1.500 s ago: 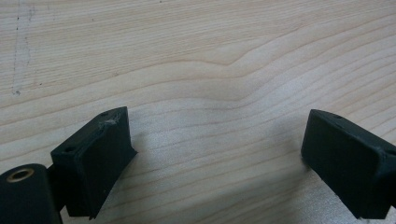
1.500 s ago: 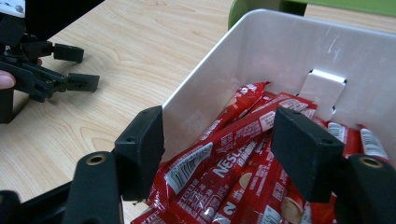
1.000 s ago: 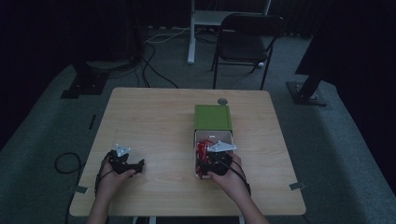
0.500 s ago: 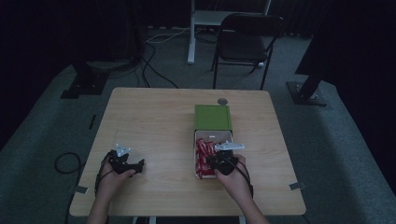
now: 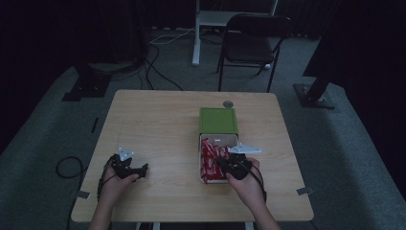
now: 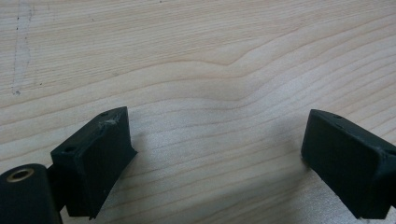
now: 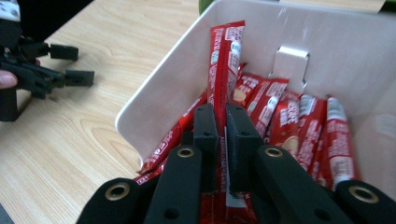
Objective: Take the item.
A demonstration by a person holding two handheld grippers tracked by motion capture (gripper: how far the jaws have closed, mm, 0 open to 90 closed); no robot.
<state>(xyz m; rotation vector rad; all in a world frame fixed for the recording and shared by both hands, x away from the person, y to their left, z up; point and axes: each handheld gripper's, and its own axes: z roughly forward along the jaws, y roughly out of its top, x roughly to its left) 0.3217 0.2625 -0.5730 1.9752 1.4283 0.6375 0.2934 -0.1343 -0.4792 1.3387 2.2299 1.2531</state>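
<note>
At the near right of the bench (image 5: 163, 115), the right hand-held gripper (image 7: 221, 135) sits over the white box (image 7: 159, 100) of red snack sticks, jaws just closed and now clamped on one red stick (image 7: 225, 65). That stick stands tilted up out of the pile, its top end leaning toward the box's far wall; the rest of the sticks (image 7: 299, 116) lie packed beside it. In the high view the box (image 5: 225, 140) sits just near of its green lid (image 5: 218, 120). Near left, the left hand-held gripper (image 6: 217, 140) hangs released over bare wood, jaws wide apart, nothing between them, well apart from the box.
</note>
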